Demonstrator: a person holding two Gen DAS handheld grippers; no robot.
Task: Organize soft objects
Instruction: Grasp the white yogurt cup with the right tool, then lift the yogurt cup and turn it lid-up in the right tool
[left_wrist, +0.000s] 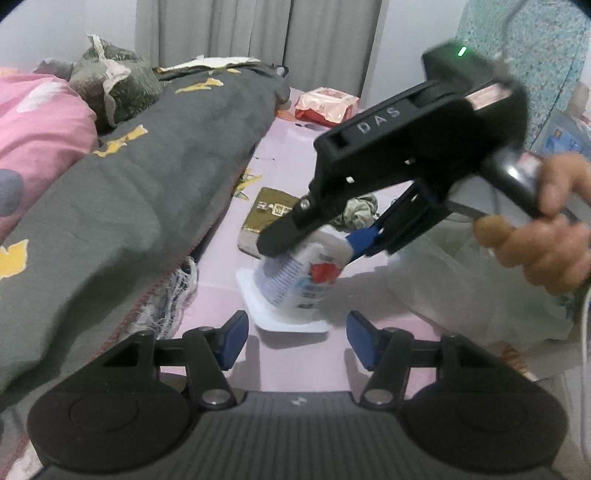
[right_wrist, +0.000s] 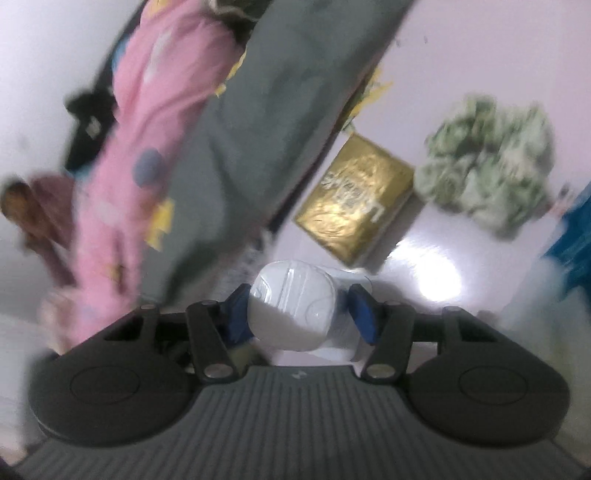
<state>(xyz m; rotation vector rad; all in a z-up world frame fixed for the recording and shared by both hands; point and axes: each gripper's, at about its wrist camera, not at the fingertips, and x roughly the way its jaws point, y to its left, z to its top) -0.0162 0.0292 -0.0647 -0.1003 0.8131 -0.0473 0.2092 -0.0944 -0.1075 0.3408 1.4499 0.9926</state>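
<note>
A white soft pack with blue and red print (left_wrist: 299, 280) stands on end on the pink bed sheet (left_wrist: 295, 365), resting on a white flat square (left_wrist: 258, 299). My right gripper (left_wrist: 314, 245) comes down from the right and is shut on the pack's top; in the right wrist view the pack (right_wrist: 291, 306) sits between the blue pads (right_wrist: 364, 314). My left gripper (left_wrist: 293, 341) is open and empty, just in front of the pack. A gold packet (left_wrist: 266, 214) and a crumpled green cloth (left_wrist: 360, 210) lie behind it.
A grey blanket with yellow shapes (left_wrist: 140, 177) and a pink blanket (left_wrist: 37, 125) fill the left side. A red-and-white wipes pack (left_wrist: 327, 105) lies at the far end. A clear plastic bag (left_wrist: 480, 295) lies at the right, under the person's hand.
</note>
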